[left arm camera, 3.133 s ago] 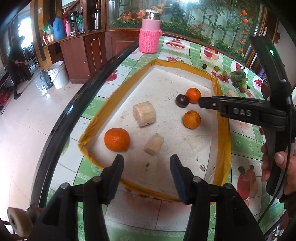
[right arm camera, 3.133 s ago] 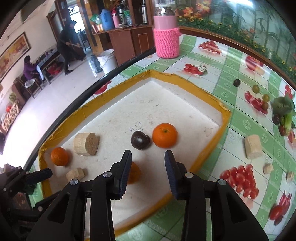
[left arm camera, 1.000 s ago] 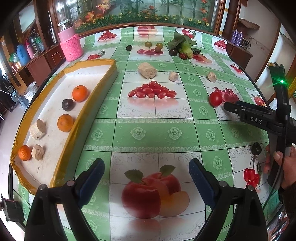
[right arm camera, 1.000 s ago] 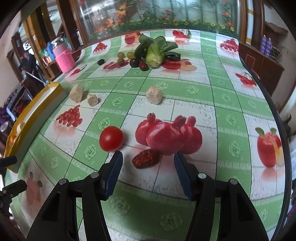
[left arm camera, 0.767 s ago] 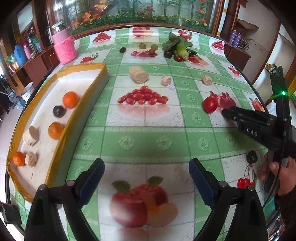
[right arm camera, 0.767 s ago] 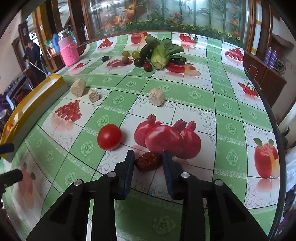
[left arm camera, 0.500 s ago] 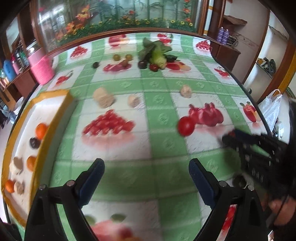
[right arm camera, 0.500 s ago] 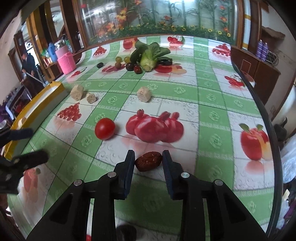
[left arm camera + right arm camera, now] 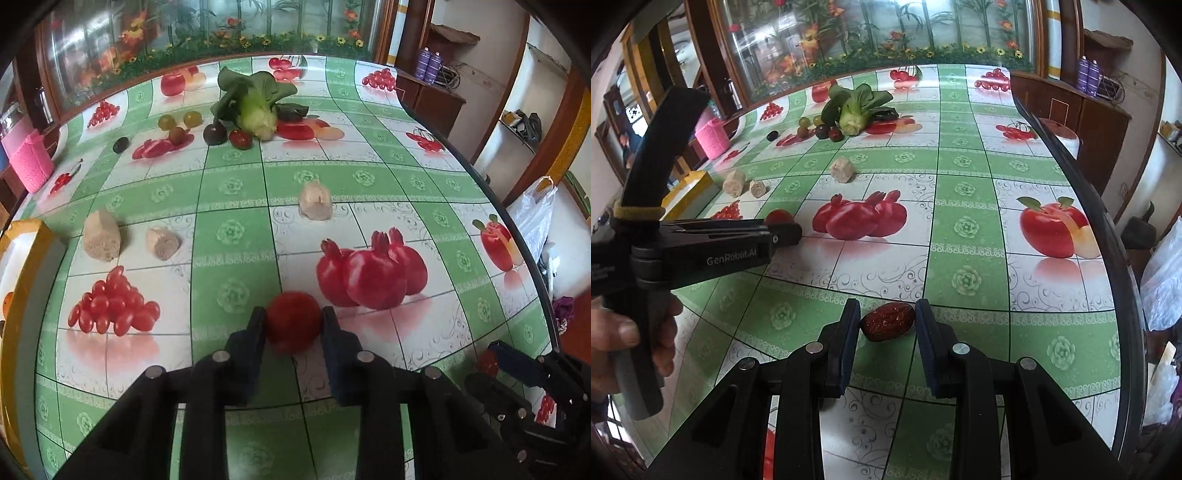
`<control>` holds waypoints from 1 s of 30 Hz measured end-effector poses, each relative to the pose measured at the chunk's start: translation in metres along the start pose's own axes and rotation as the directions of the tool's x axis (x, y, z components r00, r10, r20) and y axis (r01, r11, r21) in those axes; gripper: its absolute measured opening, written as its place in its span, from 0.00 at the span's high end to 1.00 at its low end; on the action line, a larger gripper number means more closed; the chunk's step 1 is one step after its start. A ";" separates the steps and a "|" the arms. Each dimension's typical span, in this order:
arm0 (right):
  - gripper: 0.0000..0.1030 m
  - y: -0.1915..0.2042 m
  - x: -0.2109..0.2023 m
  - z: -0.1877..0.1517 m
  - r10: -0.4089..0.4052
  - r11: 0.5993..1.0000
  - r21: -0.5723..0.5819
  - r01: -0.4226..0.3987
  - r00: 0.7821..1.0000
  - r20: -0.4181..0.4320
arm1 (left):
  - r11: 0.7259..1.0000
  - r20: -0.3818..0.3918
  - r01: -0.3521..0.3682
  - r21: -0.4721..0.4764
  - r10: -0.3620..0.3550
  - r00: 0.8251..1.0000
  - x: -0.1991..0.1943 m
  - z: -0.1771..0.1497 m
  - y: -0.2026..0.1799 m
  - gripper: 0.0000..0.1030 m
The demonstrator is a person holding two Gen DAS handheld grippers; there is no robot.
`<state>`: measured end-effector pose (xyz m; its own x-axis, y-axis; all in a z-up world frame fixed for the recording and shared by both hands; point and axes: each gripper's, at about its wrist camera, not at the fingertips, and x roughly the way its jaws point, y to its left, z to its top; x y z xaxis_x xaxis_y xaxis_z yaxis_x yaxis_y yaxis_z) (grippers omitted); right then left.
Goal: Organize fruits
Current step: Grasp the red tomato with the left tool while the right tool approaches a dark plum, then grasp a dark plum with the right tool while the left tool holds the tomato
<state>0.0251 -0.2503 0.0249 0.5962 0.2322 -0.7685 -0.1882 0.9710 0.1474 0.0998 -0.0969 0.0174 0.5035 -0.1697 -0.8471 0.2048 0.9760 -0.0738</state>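
A red tomato (image 9: 293,332) rests on the fruit-print tablecloth between the pads of my left gripper (image 9: 293,315). Its jaws are closing and both pads touch the tomato's sides. From the right wrist view the same left gripper (image 9: 783,232) shows side-on, with the tomato (image 9: 779,216) at its tip. My right gripper (image 9: 888,314) is shut on a wrinkled red date (image 9: 888,326), held just over the cloth. In the left wrist view the right gripper (image 9: 495,356) shows at the lower right with the date (image 9: 487,363) in it.
A yellow-rimmed tray (image 9: 22,236) with oranges lies at the far left. Three beige chunks (image 9: 101,236) (image 9: 162,242) (image 9: 314,203) lie mid-table. Bok choy (image 9: 255,103), grapes and a dark plum (image 9: 215,134) sit at the back. A pink holder (image 9: 29,162) stands back left. The table's edge (image 9: 1108,229) curves on the right.
My left gripper swung away from the tray across the table to the tomato and closed on it. My right gripper closed on the date and carried it towards the near edge.
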 end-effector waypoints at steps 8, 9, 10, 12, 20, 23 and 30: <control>0.71 0.011 -0.012 0.001 0.015 1.000 -0.016 -0.015 1.000 0.028 | 0.996 -0.004 0.047 -0.077 -0.047 0.999 -0.028 -0.021 0.028 0.69; 0.71 0.014 -0.013 0.000 0.015 1.000 -0.022 -0.015 0.999 0.029 | 0.996 -0.002 0.045 -0.080 -0.045 0.999 -0.032 -0.024 0.031 0.69; 0.71 0.017 -0.013 0.001 0.016 1.000 -0.027 -0.016 0.999 0.030 | 0.996 0.002 0.041 -0.082 -0.041 0.999 -0.037 -0.028 0.034 0.69; 0.71 0.023 -0.015 -0.001 0.021 0.999 -0.035 -0.020 0.999 0.030 | 0.996 0.010 0.034 -0.085 -0.033 0.999 -0.048 -0.036 0.041 0.69; 0.71 0.049 -0.021 -0.010 0.027 0.998 -0.057 -0.025 0.999 0.018 | 0.992 0.041 0.045 -0.120 -0.041 0.998 -0.086 -0.061 0.074 0.69; 0.71 0.060 -0.021 -0.012 0.033 0.998 -0.061 -0.033 0.999 0.011 | 0.991 0.059 0.038 -0.131 -0.030 0.998 -0.099 -0.067 0.088 0.69; 0.71 0.089 -0.016 -0.015 0.060 0.995 -0.081 -0.061 0.998 -0.014 | 0.986 0.072 0.027 -0.163 -0.015 0.997 -0.120 -0.085 0.121 0.69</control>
<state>-0.0129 -0.1681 0.0408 0.5726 0.2894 -0.7670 -0.2873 0.9471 0.1429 -0.0071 0.0529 0.0653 0.5594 -0.1938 -0.8059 0.0789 0.9803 -0.1810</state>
